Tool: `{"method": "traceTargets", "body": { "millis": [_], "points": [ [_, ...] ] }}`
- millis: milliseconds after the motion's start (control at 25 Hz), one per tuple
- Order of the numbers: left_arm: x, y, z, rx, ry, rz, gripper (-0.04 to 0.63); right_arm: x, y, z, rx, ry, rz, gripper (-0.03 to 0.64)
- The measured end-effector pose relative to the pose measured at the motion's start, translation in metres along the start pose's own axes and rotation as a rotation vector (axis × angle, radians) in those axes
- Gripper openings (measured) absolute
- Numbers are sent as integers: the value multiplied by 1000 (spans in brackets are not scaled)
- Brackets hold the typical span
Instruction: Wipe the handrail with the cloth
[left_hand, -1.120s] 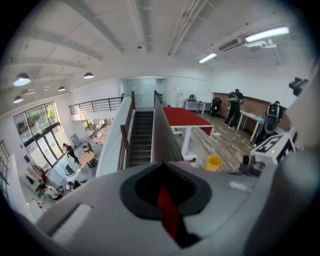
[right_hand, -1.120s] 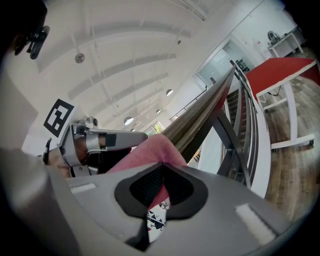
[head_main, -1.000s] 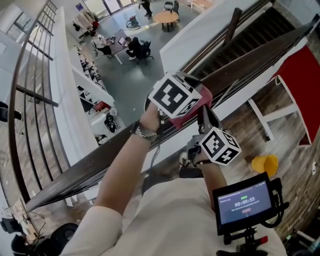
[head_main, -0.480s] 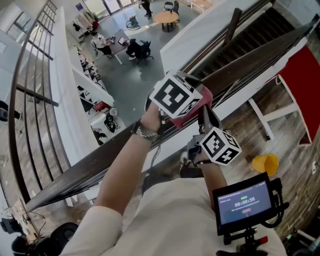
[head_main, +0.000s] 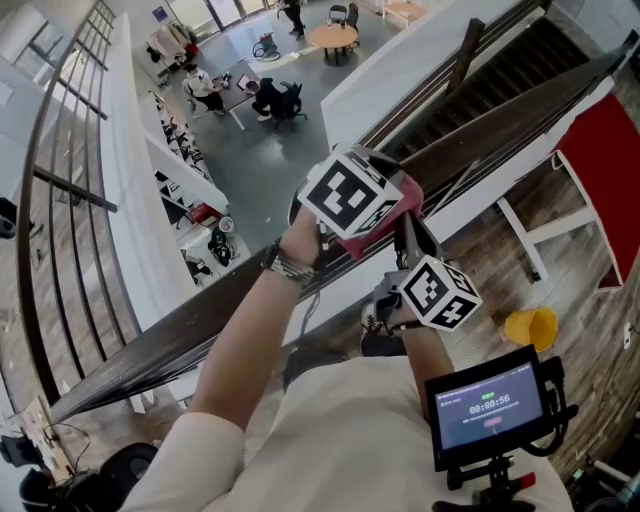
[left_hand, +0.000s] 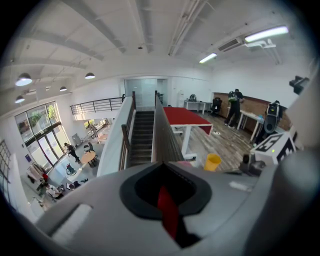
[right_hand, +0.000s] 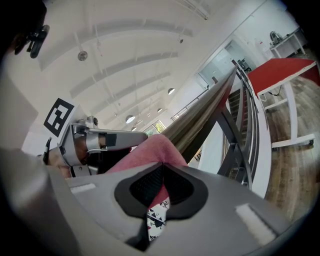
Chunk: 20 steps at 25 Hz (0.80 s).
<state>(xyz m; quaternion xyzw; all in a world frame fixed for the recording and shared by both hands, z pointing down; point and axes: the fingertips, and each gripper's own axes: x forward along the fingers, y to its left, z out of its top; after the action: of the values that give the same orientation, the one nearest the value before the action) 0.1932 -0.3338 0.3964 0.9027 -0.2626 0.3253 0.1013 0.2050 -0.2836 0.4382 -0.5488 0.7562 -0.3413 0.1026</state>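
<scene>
The dark wooden handrail (head_main: 170, 335) runs on a slant from lower left to upper right. A pink cloth (head_main: 404, 203) lies over it at the middle. My left gripper (head_main: 380, 210) is on top of the rail, shut on the cloth. In the left gripper view a red strip of the cloth (left_hand: 167, 210) shows between the shut jaws of the left gripper (left_hand: 162, 172), with the handrail (left_hand: 162, 135) running ahead. My right gripper (head_main: 408, 235) comes up from below the rail. In its own view the right gripper (right_hand: 162, 172) is shut on the cloth (right_hand: 150, 150) beside the handrail (right_hand: 210, 107).
Beyond the rail is a drop to a lower floor with desks and seated people (head_main: 240, 90). A staircase (head_main: 480, 90) descends at the upper right. A red table (head_main: 615, 180) and a yellow bucket (head_main: 530, 327) stand on the wooden floor. A screen device (head_main: 490, 405) hangs at my chest.
</scene>
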Motion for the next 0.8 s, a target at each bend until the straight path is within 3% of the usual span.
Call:
{"method": "traceTargets", "body": {
  "millis": [800],
  "points": [
    [-31, -4, -21, 1, -16, -1, 6, -11, 27, -23, -23, 0, -5, -5]
  ]
}}
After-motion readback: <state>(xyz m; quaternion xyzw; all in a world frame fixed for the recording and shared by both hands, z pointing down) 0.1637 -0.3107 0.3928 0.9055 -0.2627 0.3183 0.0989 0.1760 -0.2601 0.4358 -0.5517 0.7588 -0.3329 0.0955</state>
